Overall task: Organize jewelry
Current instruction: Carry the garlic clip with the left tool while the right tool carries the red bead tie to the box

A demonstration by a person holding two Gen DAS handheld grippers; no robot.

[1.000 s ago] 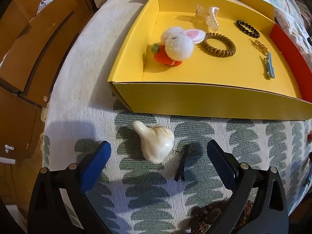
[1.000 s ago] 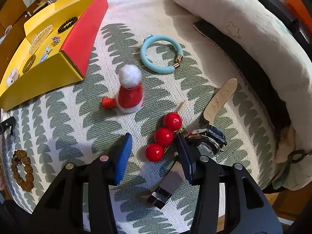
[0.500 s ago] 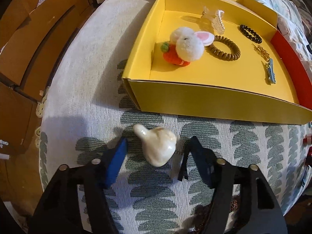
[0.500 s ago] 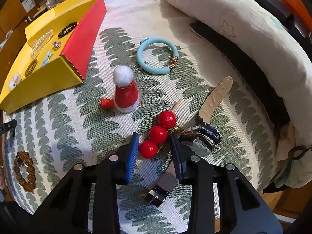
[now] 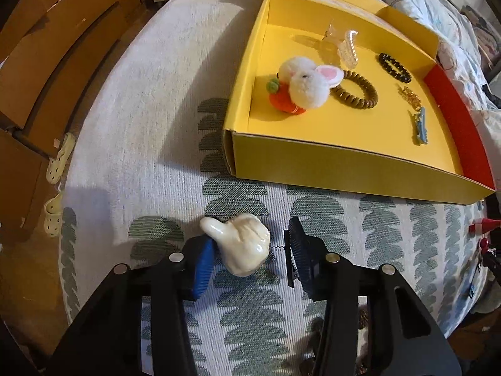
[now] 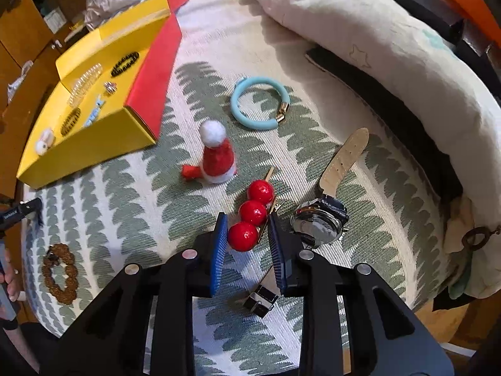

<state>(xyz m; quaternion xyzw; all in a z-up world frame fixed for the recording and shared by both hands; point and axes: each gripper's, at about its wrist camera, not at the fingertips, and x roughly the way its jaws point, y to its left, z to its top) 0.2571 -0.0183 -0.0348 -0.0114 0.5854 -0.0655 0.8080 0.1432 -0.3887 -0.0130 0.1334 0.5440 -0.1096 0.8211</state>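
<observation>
A yellow box [image 5: 328, 169] lies far of the left gripper [image 5: 249, 255], holding a plush rabbit [image 5: 305, 86], a wooden bead bracelet [image 5: 357, 94] and a pearl hair claw [image 5: 346, 47]. Nearer, the cream ceramic clip [image 5: 242, 244] sits between the parted fingers, touching the left pad, a gap on its right. The right gripper [image 6: 245, 244] brackets the red bead hairpin [image 6: 252, 213], apparently just short of pinching; a watch [image 6: 319, 224] lies just right, a Santa hat clip [image 6: 217, 159] farther.
</observation>
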